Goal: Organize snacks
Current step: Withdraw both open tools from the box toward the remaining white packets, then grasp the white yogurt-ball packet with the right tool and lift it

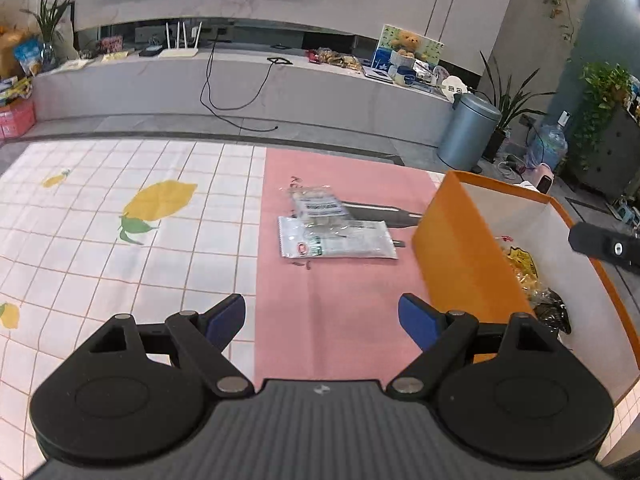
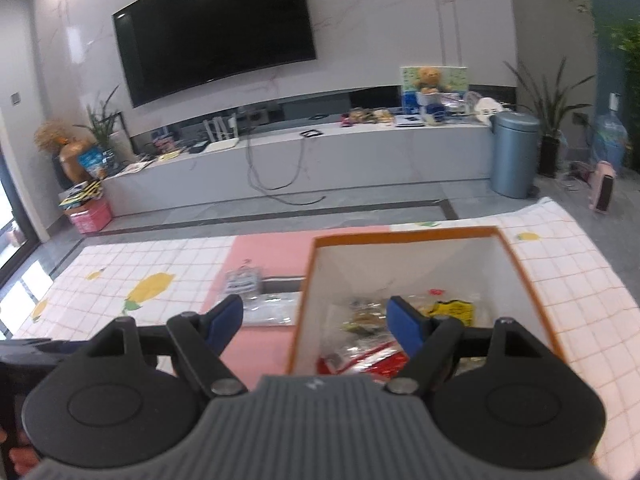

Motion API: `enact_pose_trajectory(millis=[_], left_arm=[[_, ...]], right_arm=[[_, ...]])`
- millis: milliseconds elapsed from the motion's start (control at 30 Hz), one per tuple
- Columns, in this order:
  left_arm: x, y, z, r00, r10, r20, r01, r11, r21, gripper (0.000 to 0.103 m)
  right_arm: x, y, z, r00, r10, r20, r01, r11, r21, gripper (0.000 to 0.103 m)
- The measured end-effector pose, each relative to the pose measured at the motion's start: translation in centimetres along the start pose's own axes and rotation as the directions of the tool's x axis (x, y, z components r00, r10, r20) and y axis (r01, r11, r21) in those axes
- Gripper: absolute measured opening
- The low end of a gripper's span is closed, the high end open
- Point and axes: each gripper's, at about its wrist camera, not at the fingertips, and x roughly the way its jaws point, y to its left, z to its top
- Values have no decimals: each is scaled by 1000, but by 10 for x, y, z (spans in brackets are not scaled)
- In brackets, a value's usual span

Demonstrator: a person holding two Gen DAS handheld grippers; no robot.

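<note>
An orange box (image 1: 456, 256) with white inner walls stands on the pink part of the tablecloth; it also shows in the right wrist view (image 2: 304, 304). Several snack packets lie inside it (image 2: 372, 336), among them a yellow one (image 2: 454, 310) and a red one (image 2: 376, 366). Two clear snack packets lie on the cloth left of the box: a flat one (image 1: 340, 240) and a smaller one (image 1: 316, 202) behind it. My left gripper (image 1: 322, 320) is open and empty, short of the packets. My right gripper (image 2: 314, 322) is open and empty above the box's left wall.
The table carries a white checked cloth with lemon prints (image 1: 160, 200) and a pink panel (image 1: 332, 312). Beyond are a long TV bench (image 1: 240, 80), a grey bin (image 1: 468, 132), plants and a water bottle (image 1: 548, 148). The right gripper's finger (image 1: 600, 244) shows over the box.
</note>
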Motion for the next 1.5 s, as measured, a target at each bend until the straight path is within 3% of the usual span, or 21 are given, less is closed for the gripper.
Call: enact_pose_trajectory(millis=[233,367,633,733,833,967,1233,1367,1433,1500], left_arm=[[16,31,-5,999,0,-35,-3,998,-71,101],[28,53,-8,998,-17,-67,10,995,-97,101],[44,109,-4,990,41,-134,-70,974,-217,101],[44,120,-3,990,38,-136,-68,971,-227,101],[49,129,-2,987,38,-154,-74,969,-237,101],[54,138,1,985,24,-172,-72,957,-280,101],[62,133,-3,974,13,-225,-72,964,-256,101],[59,126,-3,977,1,-215,-52,972,-228,101],[60,124,-4,975,18,-222,-67,975,-213,101],[62,122,-5,973,48,-226,-92,978,-189,101]], right_arm=[[18,25,-6,999,47,-14,-47,999,10,77],[41,54,-3,997,63,-52,-62,998,27,92],[129,95,13,986,7,-164,10,995,97,96],[166,110,16,978,-28,-209,41,997,59,96],[202,122,18,970,-120,-210,121,993,-8,98],[251,130,19,944,-188,-270,185,982,-36,98],[309,130,11,913,-210,-351,198,978,-72,100],[310,126,8,916,-237,-324,216,971,-100,100],[309,124,7,921,-237,-310,217,971,-98,94],[304,124,7,931,-234,-281,217,972,-92,74]])
